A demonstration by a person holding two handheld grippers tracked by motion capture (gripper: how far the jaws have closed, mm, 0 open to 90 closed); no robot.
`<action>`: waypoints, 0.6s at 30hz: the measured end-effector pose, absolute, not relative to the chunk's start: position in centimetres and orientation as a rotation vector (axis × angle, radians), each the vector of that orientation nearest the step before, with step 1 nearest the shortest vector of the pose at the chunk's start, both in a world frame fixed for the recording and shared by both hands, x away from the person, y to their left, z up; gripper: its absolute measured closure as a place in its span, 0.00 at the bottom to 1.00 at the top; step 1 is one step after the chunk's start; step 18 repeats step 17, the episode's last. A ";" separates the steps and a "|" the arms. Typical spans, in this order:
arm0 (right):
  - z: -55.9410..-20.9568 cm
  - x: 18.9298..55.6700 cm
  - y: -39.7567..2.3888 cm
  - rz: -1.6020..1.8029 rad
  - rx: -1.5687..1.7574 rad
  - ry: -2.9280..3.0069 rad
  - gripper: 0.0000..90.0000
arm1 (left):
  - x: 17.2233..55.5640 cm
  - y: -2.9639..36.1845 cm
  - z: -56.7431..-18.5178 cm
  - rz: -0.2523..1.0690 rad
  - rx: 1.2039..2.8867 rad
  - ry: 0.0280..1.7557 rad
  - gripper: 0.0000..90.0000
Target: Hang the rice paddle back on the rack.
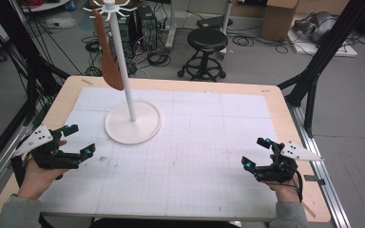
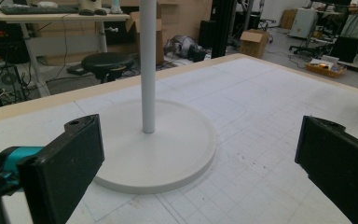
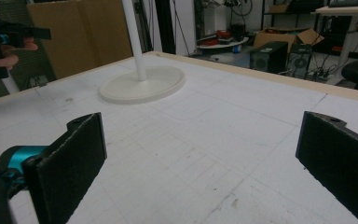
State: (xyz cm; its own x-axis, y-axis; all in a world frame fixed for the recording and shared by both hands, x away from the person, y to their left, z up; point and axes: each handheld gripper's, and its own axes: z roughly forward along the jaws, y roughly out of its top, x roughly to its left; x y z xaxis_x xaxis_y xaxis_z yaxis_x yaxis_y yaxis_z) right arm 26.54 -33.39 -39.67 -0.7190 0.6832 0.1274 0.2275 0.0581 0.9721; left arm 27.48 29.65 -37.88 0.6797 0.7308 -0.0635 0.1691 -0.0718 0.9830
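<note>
High view shows one wooden-rimmed bench (image 1: 285, 118) covered by a white gridded mat (image 1: 195, 142), with wide bare room across its middle and right half. One white stand with a round flat base (image 1: 133, 122) and a thin upright pole (image 1: 122, 61) sits toward the far left part of the mat, well clear of every edge. At the pole's top is a ring of short white hooks (image 1: 108, 8), partly cut off by the frame. One brown, blade-shaped utensil (image 1: 108, 52) hangs from a hook beside the pole; it looks like a wooden spatula, though its outline is too soft to be sure.

Two tools are held over the bench. The left tool (image 1: 78, 140) hovers by the near left edge, just beside the stand's base, its jaws spread apart and empty. The right tool (image 1: 255, 153) hovers near the near right edge, well apart from the stand, jaws likewise spread with nothing between them.

Left gripper view has the base (image 2: 168, 149) close ahead between the black jaws, the pole (image 2: 148, 65) cut off above. Right gripper view has the stand (image 3: 142, 84) far off across bare mat. One black round stool (image 1: 207, 40) stands on the floor beyond the far edge.
</note>
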 end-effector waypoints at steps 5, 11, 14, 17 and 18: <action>-39.8 26.5 -33.1 1.683 0.914 1.987 0.00 | 27.3 29.7 -38.3 0.537 1.623 0.745 0.02; -39.8 26.5 -33.1 1.681 0.915 1.982 0.00 | 27.4 29.9 -38.8 0.533 1.631 0.765 0.02; -39.9 26.5 -33.2 1.683 0.912 1.978 0.00 | 27.3 29.9 -38.8 0.533 1.625 0.762 0.02; -39.9 26.5 -33.3 1.685 0.911 1.975 0.00 | 27.3 29.9 -38.7 0.531 1.618 0.758 0.02; -39.9 26.5 -33.3 1.685 0.911 1.975 0.00 | 27.3 29.9 -38.7 0.531 1.618 0.758 0.02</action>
